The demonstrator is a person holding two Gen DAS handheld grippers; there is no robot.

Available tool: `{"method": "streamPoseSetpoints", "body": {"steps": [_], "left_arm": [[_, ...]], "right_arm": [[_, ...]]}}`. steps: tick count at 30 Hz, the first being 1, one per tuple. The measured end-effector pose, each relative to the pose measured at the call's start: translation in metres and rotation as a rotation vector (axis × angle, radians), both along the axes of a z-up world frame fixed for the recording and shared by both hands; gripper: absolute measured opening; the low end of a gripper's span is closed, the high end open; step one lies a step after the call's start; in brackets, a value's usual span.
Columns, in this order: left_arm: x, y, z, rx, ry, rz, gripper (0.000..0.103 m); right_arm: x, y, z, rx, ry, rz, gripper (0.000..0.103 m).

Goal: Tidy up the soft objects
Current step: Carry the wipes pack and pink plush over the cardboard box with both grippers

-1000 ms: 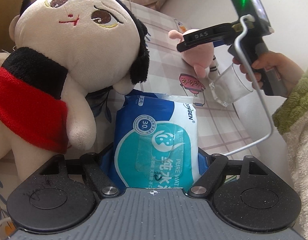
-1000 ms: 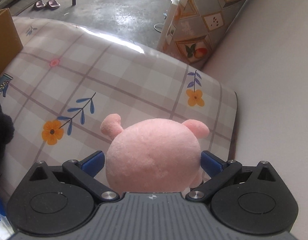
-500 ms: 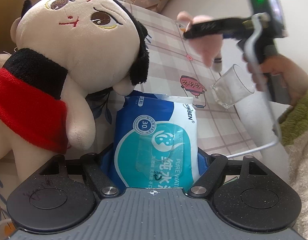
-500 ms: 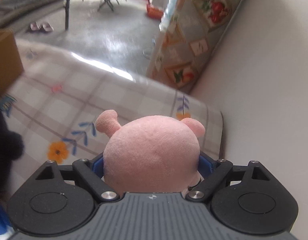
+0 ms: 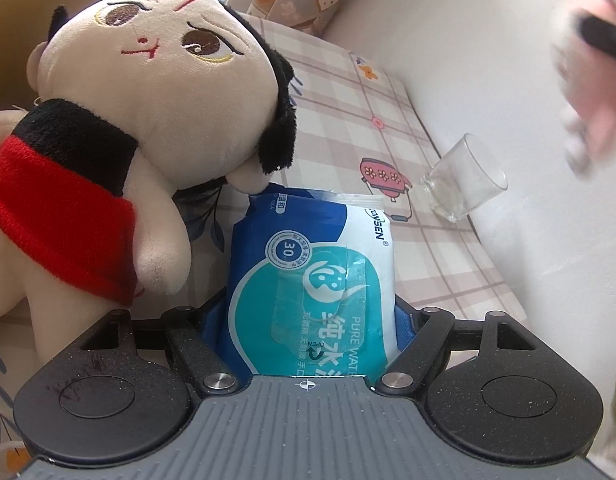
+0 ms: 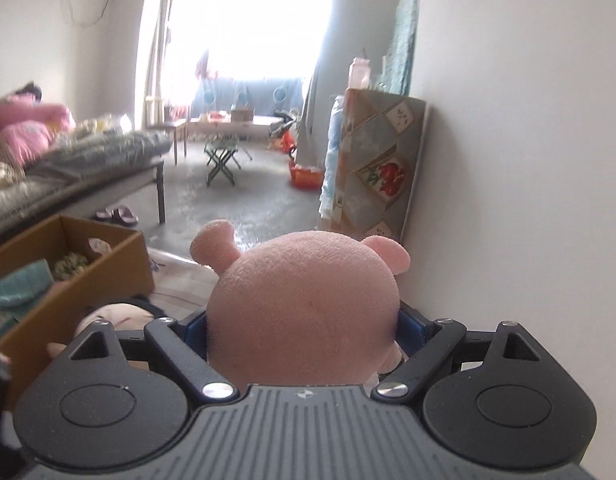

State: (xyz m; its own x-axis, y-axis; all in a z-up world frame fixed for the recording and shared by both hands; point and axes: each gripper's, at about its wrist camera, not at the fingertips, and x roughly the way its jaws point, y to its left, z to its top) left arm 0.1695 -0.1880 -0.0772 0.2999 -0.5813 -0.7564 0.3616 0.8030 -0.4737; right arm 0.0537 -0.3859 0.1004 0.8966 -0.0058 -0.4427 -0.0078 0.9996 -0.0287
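Observation:
My left gripper (image 5: pixel 310 314) is shut on a blue and white pack of wet wipes (image 5: pixel 308 256) that lies on the checked tablecloth (image 5: pixel 348 112). A big plush doll (image 5: pixel 155 92) with black hair and a red scarf leans over the pack's far end from the left. In the right wrist view my right gripper (image 6: pixel 303 330) is shut on a pink pig plush (image 6: pixel 303 300), lifted well above the table and facing out into the room. The pig (image 5: pixel 596 120) shows as a pink blur at the upper right of the left wrist view.
A clear glass (image 5: pixel 464 180) stands on the cloth by the white wall (image 5: pixel 488 60). An open cardboard box (image 6: pixel 79 280) with soft items inside sits left of the pig, with the doll's head (image 6: pixel 115 316) just in front of it. Beyond are a bed and a folding stool.
The right gripper closed on the pink pig, lifted it off the table and tilted up toward the room. In the left wrist view it swung up and right. The left gripper and pack stayed put.

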Motion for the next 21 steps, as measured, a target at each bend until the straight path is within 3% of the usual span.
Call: {"method": "streamPoseSetpoints", "body": {"steps": [6,12,21], "left_arm": [[-0.011,0.005,0.007,-0.047,-0.025,-0.007,0.075],[-0.029,0.018,0.023,-0.124,-0.035,-0.036,0.075],[-0.067,0.07,0.076,-0.27,-0.122,-0.053,0.075]], "right_arm": [[-0.062,0.001,-0.013,0.203,-0.018,-0.045,0.091],[-0.092,0.007,-0.027,0.322,-0.025,-0.056,0.091],[-0.117,0.04,0.004,0.379,-0.119,0.048,0.091]]}}
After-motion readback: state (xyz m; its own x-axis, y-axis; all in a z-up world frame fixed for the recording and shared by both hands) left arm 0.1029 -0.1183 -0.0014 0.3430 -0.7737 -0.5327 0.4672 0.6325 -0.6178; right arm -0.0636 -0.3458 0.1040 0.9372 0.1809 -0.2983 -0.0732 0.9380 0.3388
